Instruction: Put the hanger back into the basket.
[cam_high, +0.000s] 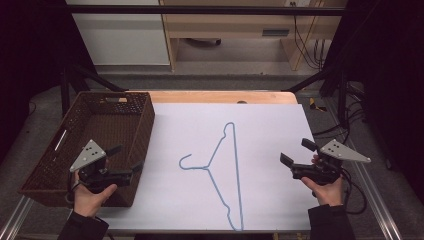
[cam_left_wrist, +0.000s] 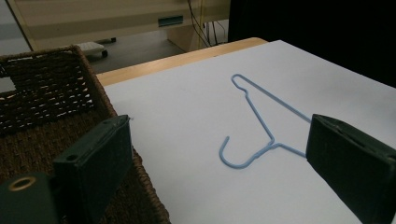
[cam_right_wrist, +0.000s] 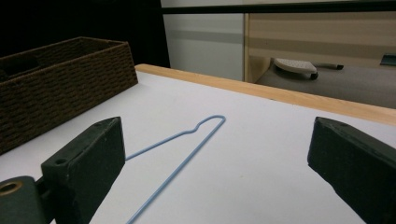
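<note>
Both tools — the left tool (cam_high: 126, 162) by the wicker basket (cam_high: 142, 120), the right tool (cam_high: 296, 152) opposite — hold their jaws apart and empty, so reaching for the blue wire hanger (cam_high: 227, 170), flat on the desk (cam_high: 270, 130) between them, probably comes next.

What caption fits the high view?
Two open claws, left and right, flank a blue hanger beside a basket.

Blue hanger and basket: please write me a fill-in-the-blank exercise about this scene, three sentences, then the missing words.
1. The blue hanger lies flat on the ____ sheet.
2. The brown woven basket stands on the ____ side of the table in the high view.
3. Both the left gripper and the right gripper have their jaws ____.

Missing words: white; left; open
</note>
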